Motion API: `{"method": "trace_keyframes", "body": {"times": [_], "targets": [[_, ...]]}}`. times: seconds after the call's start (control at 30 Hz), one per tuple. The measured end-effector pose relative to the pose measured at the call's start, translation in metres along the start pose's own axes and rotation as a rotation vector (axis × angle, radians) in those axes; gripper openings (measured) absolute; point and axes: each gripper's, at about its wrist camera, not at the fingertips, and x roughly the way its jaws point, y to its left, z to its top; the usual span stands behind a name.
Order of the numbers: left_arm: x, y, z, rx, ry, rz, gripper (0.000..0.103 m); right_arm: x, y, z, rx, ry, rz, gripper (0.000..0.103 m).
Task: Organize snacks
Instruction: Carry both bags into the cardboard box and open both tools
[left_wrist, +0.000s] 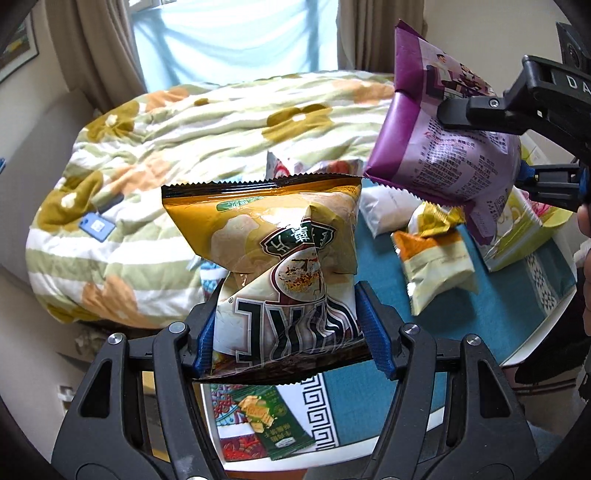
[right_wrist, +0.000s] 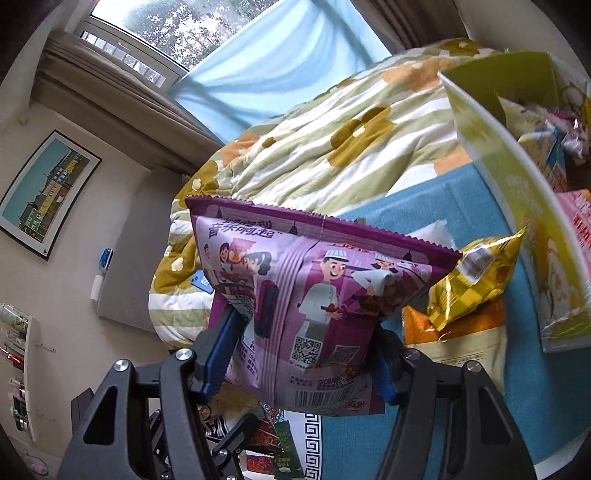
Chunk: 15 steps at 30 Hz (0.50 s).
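Note:
My left gripper (left_wrist: 288, 332) is shut on a yellow and white chip bag (left_wrist: 280, 266) and holds it above the table. My right gripper (right_wrist: 303, 354) is shut on a purple snack bag (right_wrist: 306, 295), also held in the air; that bag (left_wrist: 443, 147) and gripper (left_wrist: 491, 144) show at the upper right of the left wrist view. Below lie an orange and cream packet (left_wrist: 436, 266), a gold packet (right_wrist: 476, 280) and a green packet (left_wrist: 273, 421). A yellow-green box (right_wrist: 509, 184) with several snacks inside stands at the right.
The table has a blue patterned cloth (left_wrist: 491, 325) with a white rim. A white packet (left_wrist: 388, 214) lies at its far side. Behind it is a bed with a flowered quilt (left_wrist: 184, 147) and a blue phone (left_wrist: 98, 225). A window and curtains are beyond.

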Motion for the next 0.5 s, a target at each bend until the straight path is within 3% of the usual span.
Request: {"method": "trace_keyframes", "body": {"times": [0.23, 0.5], "targets": [[-0.021, -0.058, 0.055, 0.018, -0.097, -0.040, 0.063, -0.065, -0.018, 0.031, -0.046, -0.101, -0.019, 0.059], [-0.019, -0.156, 0.115, 0.035, -0.153, -0.115, 0.063, -0.144, -0.082, 0.086, -0.095, -0.174, -0.109, 0.059]]}}
